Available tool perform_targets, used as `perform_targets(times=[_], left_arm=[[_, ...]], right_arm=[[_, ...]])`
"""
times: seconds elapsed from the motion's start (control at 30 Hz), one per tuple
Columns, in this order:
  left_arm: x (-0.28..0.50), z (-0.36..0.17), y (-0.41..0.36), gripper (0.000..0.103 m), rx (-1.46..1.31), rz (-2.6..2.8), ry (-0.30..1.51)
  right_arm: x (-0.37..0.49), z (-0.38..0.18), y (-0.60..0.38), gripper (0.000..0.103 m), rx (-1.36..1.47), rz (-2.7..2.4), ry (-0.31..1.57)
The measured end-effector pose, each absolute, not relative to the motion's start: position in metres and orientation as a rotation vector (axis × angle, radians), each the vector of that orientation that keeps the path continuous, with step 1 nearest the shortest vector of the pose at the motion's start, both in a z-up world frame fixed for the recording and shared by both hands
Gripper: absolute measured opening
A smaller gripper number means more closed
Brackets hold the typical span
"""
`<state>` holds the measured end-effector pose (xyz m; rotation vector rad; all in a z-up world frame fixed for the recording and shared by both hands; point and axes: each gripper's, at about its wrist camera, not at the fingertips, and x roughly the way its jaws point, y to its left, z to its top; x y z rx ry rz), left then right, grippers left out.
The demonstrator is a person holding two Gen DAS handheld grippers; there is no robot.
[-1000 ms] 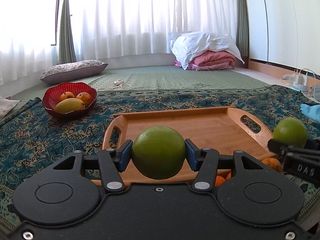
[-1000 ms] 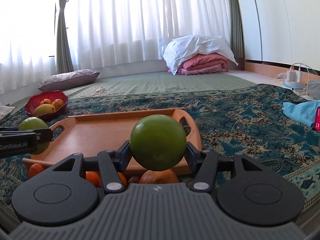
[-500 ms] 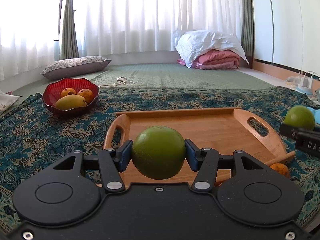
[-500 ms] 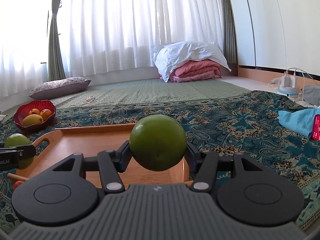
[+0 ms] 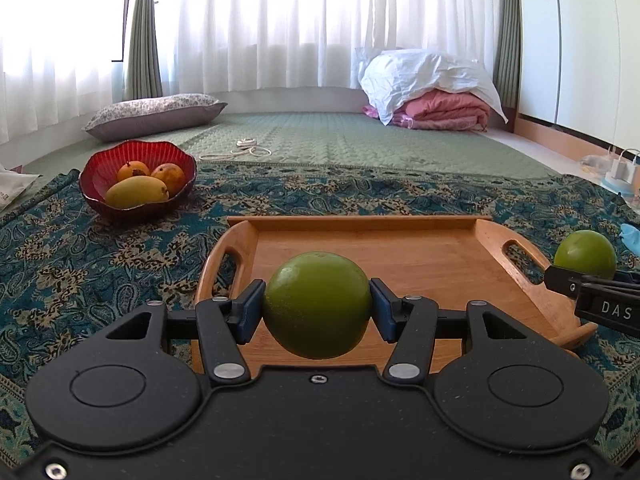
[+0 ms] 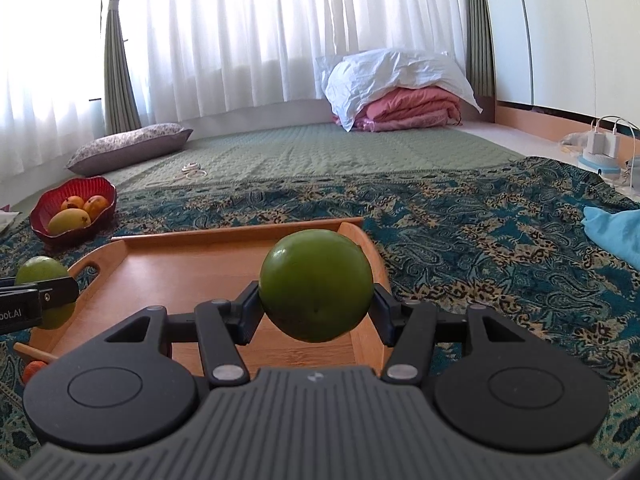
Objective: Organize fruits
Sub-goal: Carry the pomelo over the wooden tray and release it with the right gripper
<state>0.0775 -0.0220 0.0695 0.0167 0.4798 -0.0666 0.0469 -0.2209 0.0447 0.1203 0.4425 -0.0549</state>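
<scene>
My left gripper (image 5: 317,306) is shut on a round green fruit (image 5: 317,304) and holds it above the near edge of the wooden tray (image 5: 400,256). My right gripper (image 6: 316,304) is shut on a second green fruit (image 6: 316,284) above the tray's right side (image 6: 168,264). Each gripper shows in the other's view: the right one with its fruit (image 5: 585,254) at the tray's right handle, the left one with its fruit (image 6: 42,276) at the left handle. A small orange fruit (image 6: 32,368) lies by the tray's near left corner.
A red bowl (image 5: 138,156) with a yellow mango and two orange fruits stands on the patterned blue cloth (image 5: 80,264), left of the tray. A blue cloth (image 6: 616,232) lies at the right. A pillow, folded bedding and chargers lie beyond on the green mat.
Both grippers have risen and moved forward over the tray with their green fruits still held. The oranges near the tray's front edge have dropped out of the left view.
</scene>
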Motion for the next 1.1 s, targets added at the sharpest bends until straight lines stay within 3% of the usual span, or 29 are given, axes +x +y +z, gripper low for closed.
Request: perform_targets(times=[0.63,1.1], left_arm=[[0.108,0.043,-0.025,0.053,0.025,-0.033,0.587],[0.112,0.034,-0.026,0.053,0.038,-0.028,0.609]], right_arm=[[0.067,0.025,-0.214,0.06,0.092,-0.042,0.575],[0.068,0.024,-0.205,0.06,0.04,-0.042,0.567]])
